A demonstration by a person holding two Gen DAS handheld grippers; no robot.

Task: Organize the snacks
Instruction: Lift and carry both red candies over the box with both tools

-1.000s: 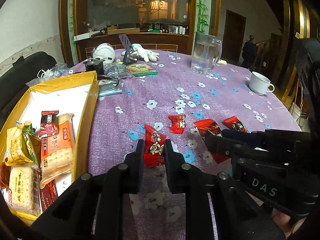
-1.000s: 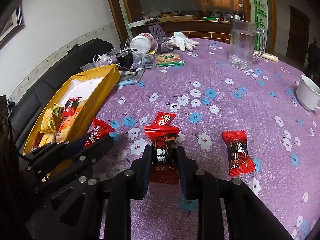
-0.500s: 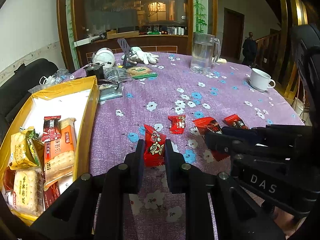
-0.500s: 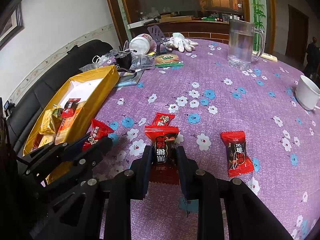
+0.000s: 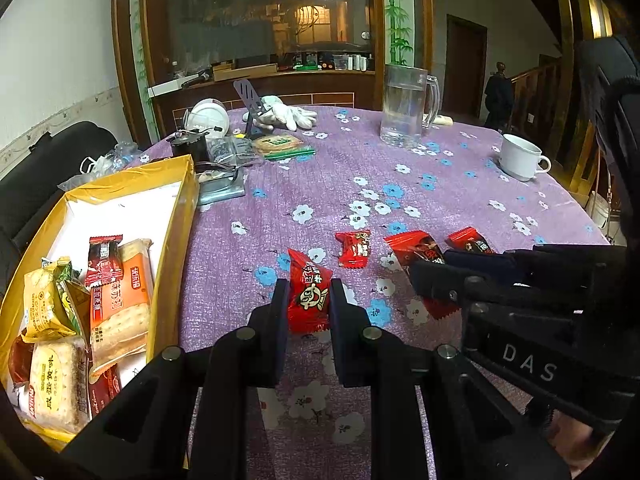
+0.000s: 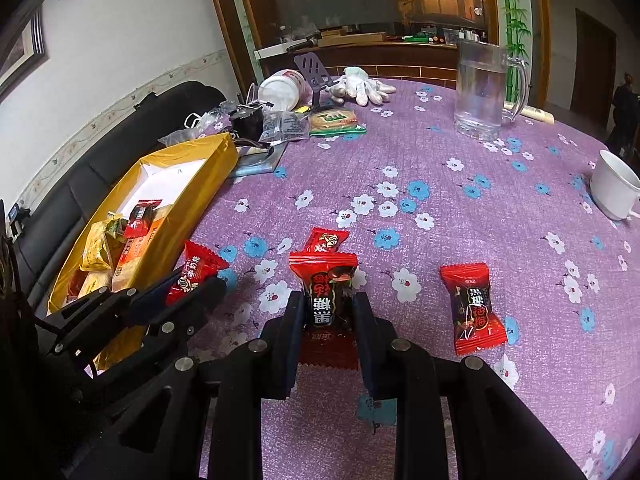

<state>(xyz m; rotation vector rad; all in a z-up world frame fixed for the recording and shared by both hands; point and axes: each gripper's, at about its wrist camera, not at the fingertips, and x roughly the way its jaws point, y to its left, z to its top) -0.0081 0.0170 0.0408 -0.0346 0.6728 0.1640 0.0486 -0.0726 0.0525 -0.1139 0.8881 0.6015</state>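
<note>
The left gripper (image 5: pixel 307 298) is clamped on a red candy with a cartoon face (image 5: pixel 309 292), its jaws nearly together just above the purple flowered tablecloth (image 5: pixel 320 184). The right gripper (image 6: pixel 327 312) pinches a red-and-black candy (image 6: pixel 328 292) the same way. Two more red candies (image 6: pixel 325 241) (image 6: pixel 474 308) lie near it. The yellow box (image 5: pixel 176 248) of snacks sits to the left.

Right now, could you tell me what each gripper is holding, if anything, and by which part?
The left gripper pinches a red cartoon-face candy across its middle. The right gripper pinches a red-and-black candy across its lower middle, its bottom crimp trailing between the fingers.
</note>
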